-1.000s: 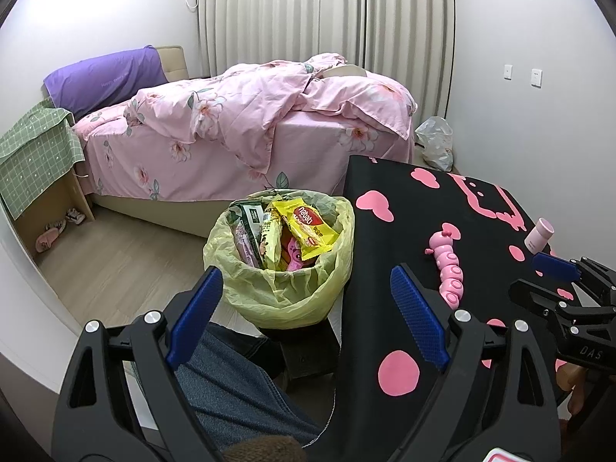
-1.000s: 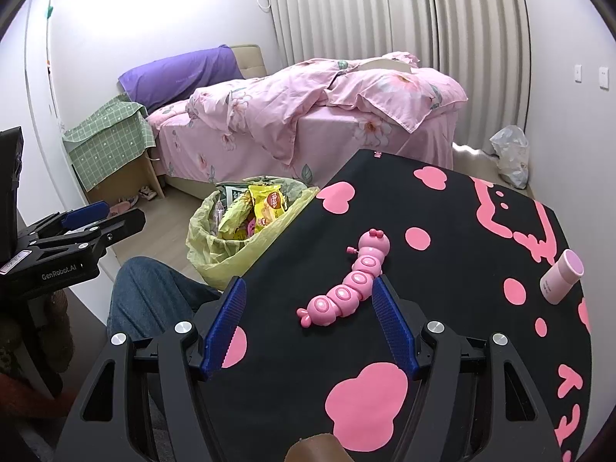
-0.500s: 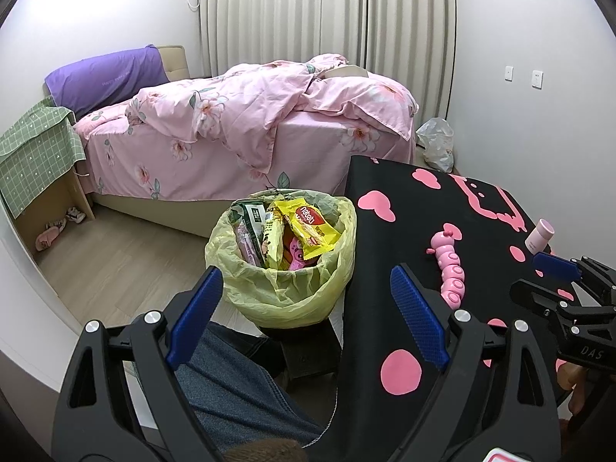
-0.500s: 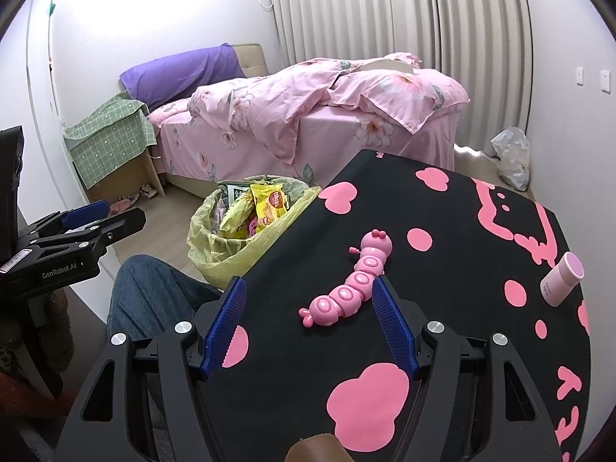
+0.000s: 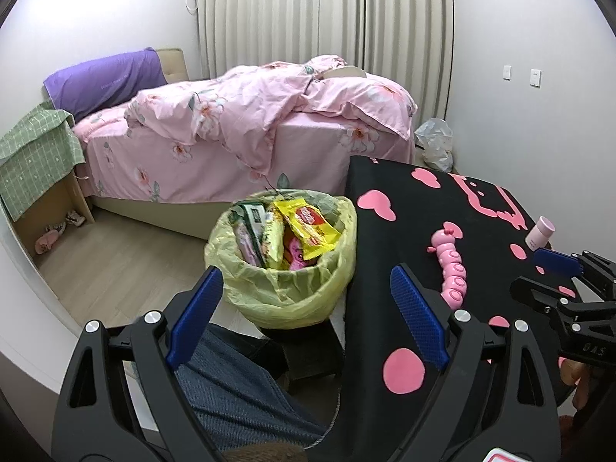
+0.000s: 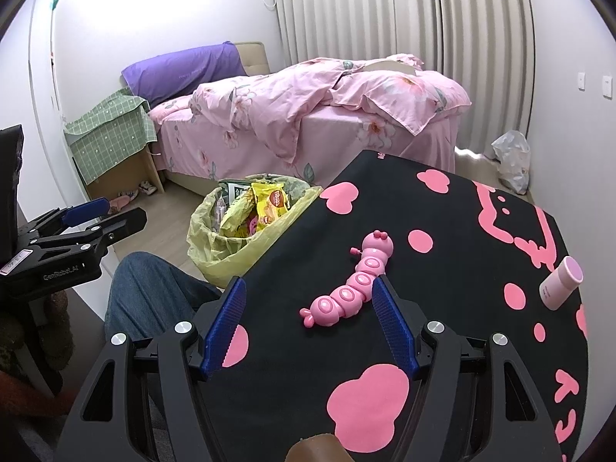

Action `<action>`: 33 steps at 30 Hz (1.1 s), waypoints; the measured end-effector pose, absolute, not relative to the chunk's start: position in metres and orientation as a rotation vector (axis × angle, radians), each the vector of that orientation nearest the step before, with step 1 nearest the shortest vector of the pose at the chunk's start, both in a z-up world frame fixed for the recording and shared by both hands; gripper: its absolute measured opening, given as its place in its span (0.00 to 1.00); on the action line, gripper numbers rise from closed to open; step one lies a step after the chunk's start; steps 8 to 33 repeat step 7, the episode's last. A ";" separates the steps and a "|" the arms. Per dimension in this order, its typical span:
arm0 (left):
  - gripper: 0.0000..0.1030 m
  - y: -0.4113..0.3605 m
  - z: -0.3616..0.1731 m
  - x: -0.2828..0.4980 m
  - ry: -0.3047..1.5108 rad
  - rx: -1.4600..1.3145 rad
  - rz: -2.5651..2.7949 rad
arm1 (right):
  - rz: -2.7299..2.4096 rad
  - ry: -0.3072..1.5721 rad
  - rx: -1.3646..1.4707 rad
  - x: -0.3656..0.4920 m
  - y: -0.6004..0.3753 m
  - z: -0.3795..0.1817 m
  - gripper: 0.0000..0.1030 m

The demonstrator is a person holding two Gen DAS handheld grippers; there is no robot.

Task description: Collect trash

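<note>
Bin sits right against the table edge for easy drops (wrappers inside); left gripper and right gripper hover with jaws spread, empty.

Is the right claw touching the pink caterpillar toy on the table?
Apart. In the right wrist view, the right claw is open; the pink caterpillar toy lies on the table beyond its pads.

Almost nothing differs from a second ago. In the right wrist view the caterpillar toy and the bottle sit a hair further right in the frame, and in the left wrist view the bin does likewise; the shifts are barely perceptible.
</note>
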State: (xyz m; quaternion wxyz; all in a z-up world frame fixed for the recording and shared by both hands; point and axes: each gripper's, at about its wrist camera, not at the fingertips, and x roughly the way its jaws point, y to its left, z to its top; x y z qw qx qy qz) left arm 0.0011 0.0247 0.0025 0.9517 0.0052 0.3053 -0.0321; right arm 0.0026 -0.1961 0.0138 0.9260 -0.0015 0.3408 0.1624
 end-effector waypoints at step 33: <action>0.83 -0.036 -0.026 0.018 0.725 0.105 -0.429 | 0.217 0.728 0.056 0.029 -0.263 0.004 0.63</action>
